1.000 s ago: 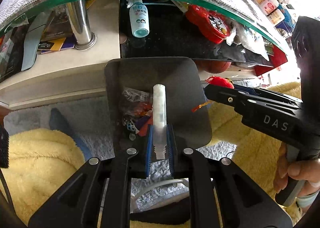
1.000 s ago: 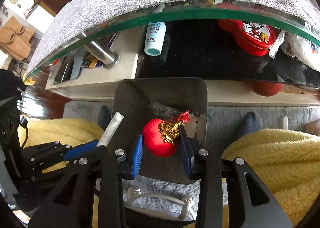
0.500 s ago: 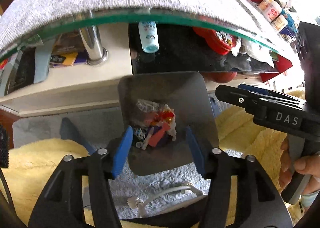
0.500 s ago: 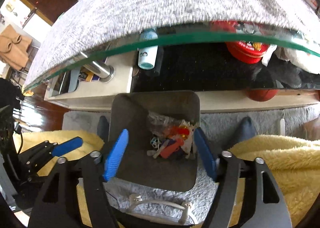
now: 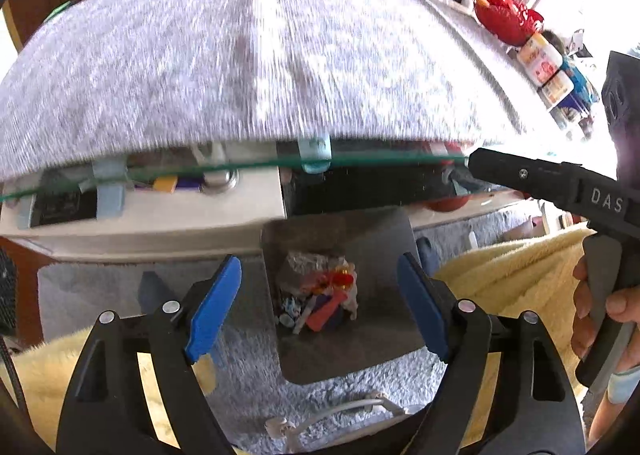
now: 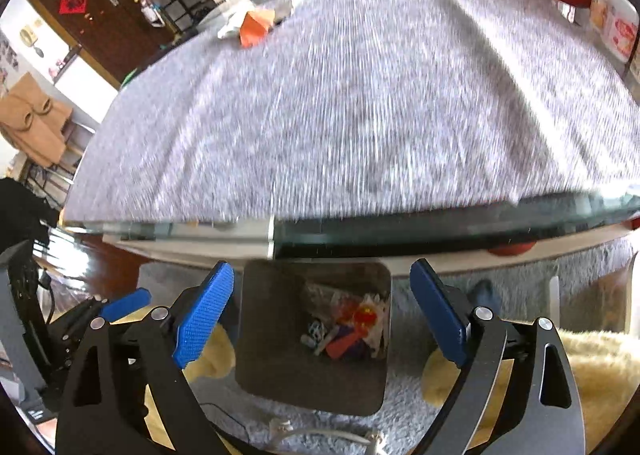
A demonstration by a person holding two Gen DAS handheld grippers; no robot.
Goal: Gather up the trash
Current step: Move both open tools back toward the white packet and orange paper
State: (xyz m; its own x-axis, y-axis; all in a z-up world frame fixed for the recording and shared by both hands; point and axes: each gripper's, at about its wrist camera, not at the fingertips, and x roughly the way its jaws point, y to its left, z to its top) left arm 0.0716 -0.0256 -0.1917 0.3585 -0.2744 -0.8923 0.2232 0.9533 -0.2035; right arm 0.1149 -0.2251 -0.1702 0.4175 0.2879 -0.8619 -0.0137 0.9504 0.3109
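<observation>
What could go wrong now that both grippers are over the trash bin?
The orange carton and white wrapper sit at the table's far side, a long reach across the grey cloth. The white cable beside the trash bin could snag a lowered gripper.

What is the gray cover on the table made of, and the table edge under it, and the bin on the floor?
The gray cover looks like woven or knitted cloth: speckled, matte and ribbed. The table edge looks like glass: a thin, shiny green line that you can see through. The bin seems to be dark, smooth plastic or metal; I cannot tell which.
</observation>
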